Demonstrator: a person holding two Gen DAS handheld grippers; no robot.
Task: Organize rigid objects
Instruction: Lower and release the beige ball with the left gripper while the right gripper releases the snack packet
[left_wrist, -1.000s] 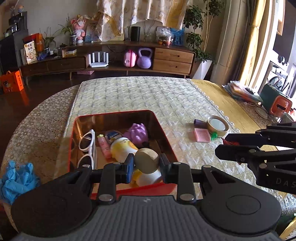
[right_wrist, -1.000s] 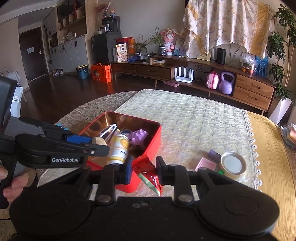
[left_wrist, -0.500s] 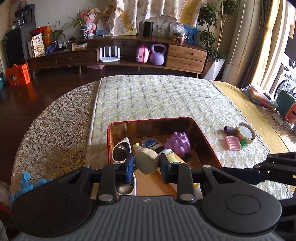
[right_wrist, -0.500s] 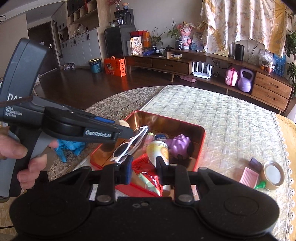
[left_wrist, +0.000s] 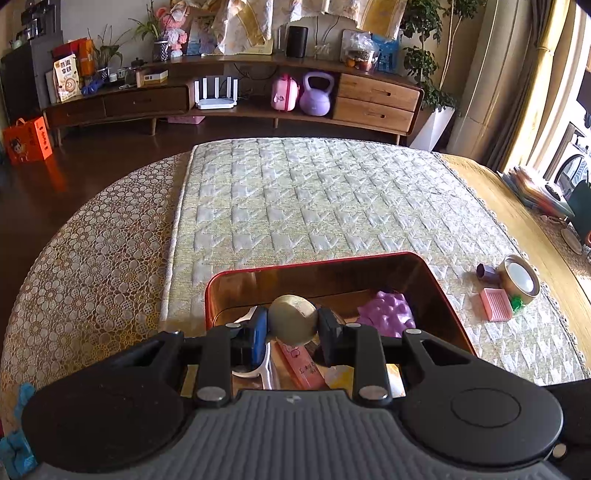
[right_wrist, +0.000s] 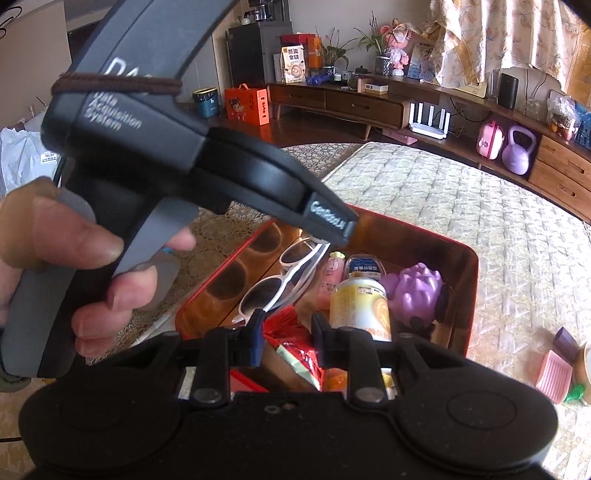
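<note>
My left gripper (left_wrist: 291, 326) is shut on a round beige object (left_wrist: 292, 324) and holds it over the red tin box (left_wrist: 317, 260). The box holds white sunglasses (right_wrist: 284, 284), a pink tube (left_wrist: 301, 365), a yellow-white can (right_wrist: 360, 308) and a purple spiky ball (left_wrist: 386, 314). My right gripper (right_wrist: 288, 338) is shut on a red snack packet (right_wrist: 295, 350) at the box's near edge. The left gripper's body (right_wrist: 184, 158) fills the upper left of the right wrist view, above the sunglasses.
On the quilted table to the right of the box lie a tape roll (left_wrist: 519, 278), a pink ridged piece (left_wrist: 496, 303), a small purple block (left_wrist: 485, 271) and a green bit (left_wrist: 516, 303). Blue gloves (left_wrist: 14, 443) lie at the near left. A sideboard (left_wrist: 229, 99) stands beyond the table.
My left gripper has carried the beige object left and forward over the box. My right gripper has come closer over the box's near edge, still holding the packet.
</note>
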